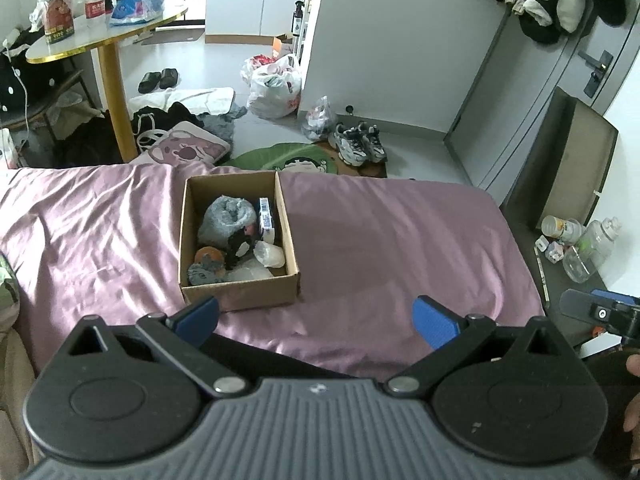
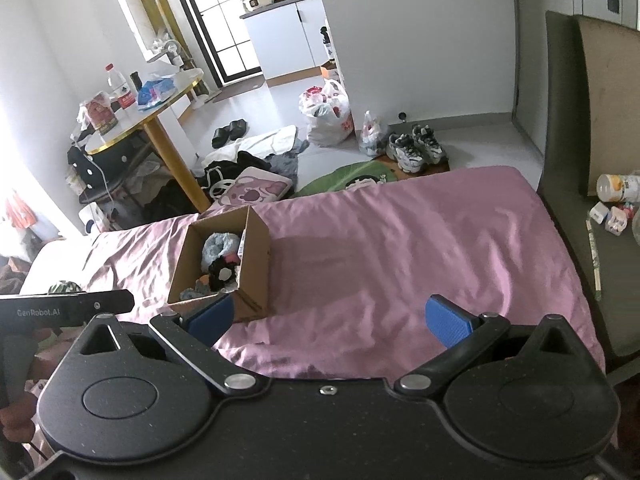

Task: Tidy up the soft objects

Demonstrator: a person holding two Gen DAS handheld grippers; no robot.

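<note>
Holding soft items, cardboard box (image 1: 240, 288) sits on pink bedsheet (image 1: 380, 240).

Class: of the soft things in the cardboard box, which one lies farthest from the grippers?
The rolled grey-blue fluffy towel, at the box's far end; the black plush toy and grey plush lie nearer.

Right gripper (image 2: 334, 320) low in frame, blue pads (image 2: 448, 322) spread wide, nothing between them. Beneath: pink bedsheet (image 2: 420, 240), wrinkled. At ten o'clock from the gripper, open cardboard box (image 2: 256, 256) resting on the sheet, near corner just behind the left pad. Inside: pale blue fluffy bundle (image 2: 218, 246) toward the far end, black-and-white soft item (image 2: 222, 274) nearer, other small pieces too jumbled to tell. At nine o'clock, black bar of the left gripper (image 2: 68, 306) poking in from the edge. Beyond the bed at twelve: white sneakers (image 2: 416, 150), plastic bags (image 2: 328, 114) on the floor.
</note>
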